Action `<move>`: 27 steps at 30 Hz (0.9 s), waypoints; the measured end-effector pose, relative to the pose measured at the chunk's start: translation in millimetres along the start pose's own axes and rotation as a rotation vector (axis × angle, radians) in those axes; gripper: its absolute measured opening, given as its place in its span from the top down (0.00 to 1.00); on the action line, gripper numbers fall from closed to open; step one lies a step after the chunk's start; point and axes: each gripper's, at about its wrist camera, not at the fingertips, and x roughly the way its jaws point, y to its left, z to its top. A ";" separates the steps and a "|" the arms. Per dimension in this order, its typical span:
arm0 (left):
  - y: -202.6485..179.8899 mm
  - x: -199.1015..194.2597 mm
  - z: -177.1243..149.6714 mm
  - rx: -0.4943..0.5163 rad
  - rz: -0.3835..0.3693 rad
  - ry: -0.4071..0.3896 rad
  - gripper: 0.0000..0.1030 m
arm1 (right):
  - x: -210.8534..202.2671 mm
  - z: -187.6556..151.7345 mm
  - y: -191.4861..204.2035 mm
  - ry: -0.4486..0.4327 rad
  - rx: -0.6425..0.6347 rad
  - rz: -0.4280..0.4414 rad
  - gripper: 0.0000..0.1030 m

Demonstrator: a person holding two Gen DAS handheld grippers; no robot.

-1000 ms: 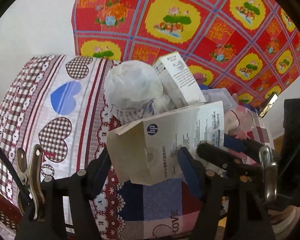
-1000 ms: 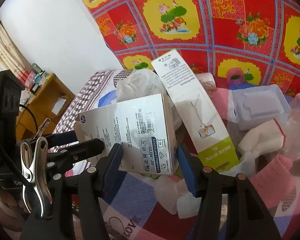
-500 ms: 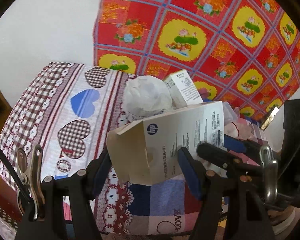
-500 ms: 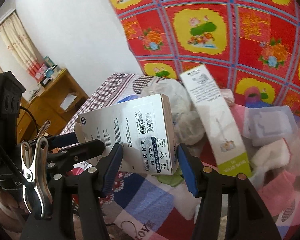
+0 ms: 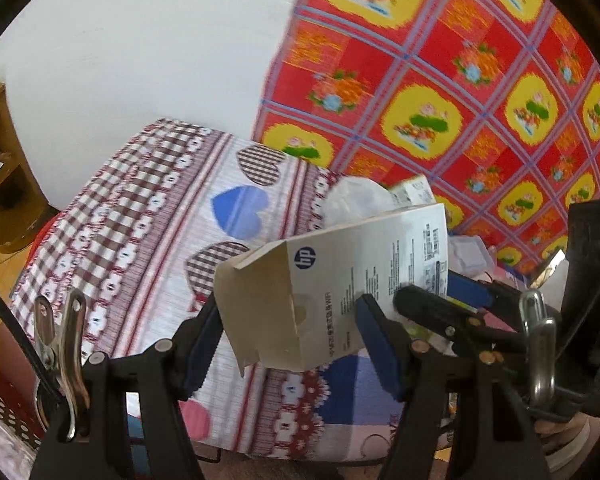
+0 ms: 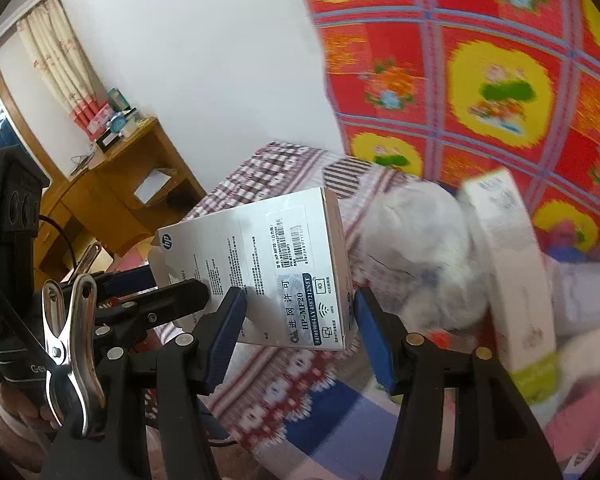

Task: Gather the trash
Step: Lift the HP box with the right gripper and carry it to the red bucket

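A white HP cardboard box (image 5: 340, 264) with an open flap hangs above the bed, and both grippers hold it. My left gripper (image 5: 292, 340) is shut on its flap end. My right gripper (image 6: 296, 336) is shut on the barcode end of the box (image 6: 260, 248). In the right wrist view the left gripper's fingers (image 6: 172, 296) clamp the far end. On the bed behind lie more pieces of trash: a crumpled white bag (image 6: 420, 248), a long white carton with a green end (image 6: 512, 264) and a clear plastic container (image 5: 470, 254).
The bed (image 5: 140, 220) has a sheet with hearts and checks. A red and yellow floral cloth (image 5: 460, 80) hangs on the wall behind it. A wooden desk (image 6: 112, 184) with small items stands to the left, by a curtain.
Both grippers have carried the box away from the trash pile, which has slid to the right and shrunk in both views. More of the wall and the desk shows. The grip is unchanged.
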 end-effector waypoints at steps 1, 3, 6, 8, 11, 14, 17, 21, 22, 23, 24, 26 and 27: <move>6.9 -2.5 1.9 -0.005 0.000 -0.005 0.32 | 2.4 2.4 4.9 0.000 -0.004 -0.001 0.44; 20.1 -6.5 5.8 -0.015 0.001 -0.012 0.32 | 10.7 9.9 18.7 0.000 -0.018 0.000 0.44; 45.8 -13.2 13.0 -0.027 0.002 -0.020 0.32 | 26.8 23.8 39.5 0.007 -0.029 0.010 0.44; 60.9 -17.2 18.3 -0.033 0.007 -0.023 0.32 | 35.4 31.6 52.0 0.007 -0.042 0.015 0.44; 87.0 -24.5 26.8 -0.053 0.014 -0.034 0.32 | 52.3 44.7 74.2 0.013 -0.068 0.028 0.44; 114.0 -31.2 34.7 -0.073 0.026 -0.046 0.32 | 70.6 56.8 93.7 0.022 -0.095 0.046 0.44; 140.4 -35.6 41.1 -0.098 0.043 -0.051 0.32 | 91.5 68.3 114.9 0.035 -0.127 0.062 0.44; 176.0 -40.1 47.6 -0.128 0.068 -0.059 0.32 | 121.4 82.1 140.6 0.061 -0.159 0.088 0.44; 187.6 -40.4 49.3 -0.141 0.076 -0.059 0.32 | 130.8 85.8 148.0 0.066 -0.173 0.095 0.44; 195.7 -40.6 50.5 -0.150 0.081 -0.058 0.33 | 137.5 88.2 152.4 0.067 -0.182 0.098 0.44; 204.4 -40.5 51.5 -0.159 0.086 -0.058 0.33 | 145.0 90.6 158.2 0.070 -0.192 0.101 0.44; 225.1 -39.8 53.5 -0.186 0.095 -0.057 0.33 | 161.4 95.1 167.6 0.084 -0.205 0.106 0.44; 235.8 -38.5 54.6 -0.205 0.096 -0.055 0.33 | 168.7 97.3 172.3 0.092 -0.209 0.109 0.44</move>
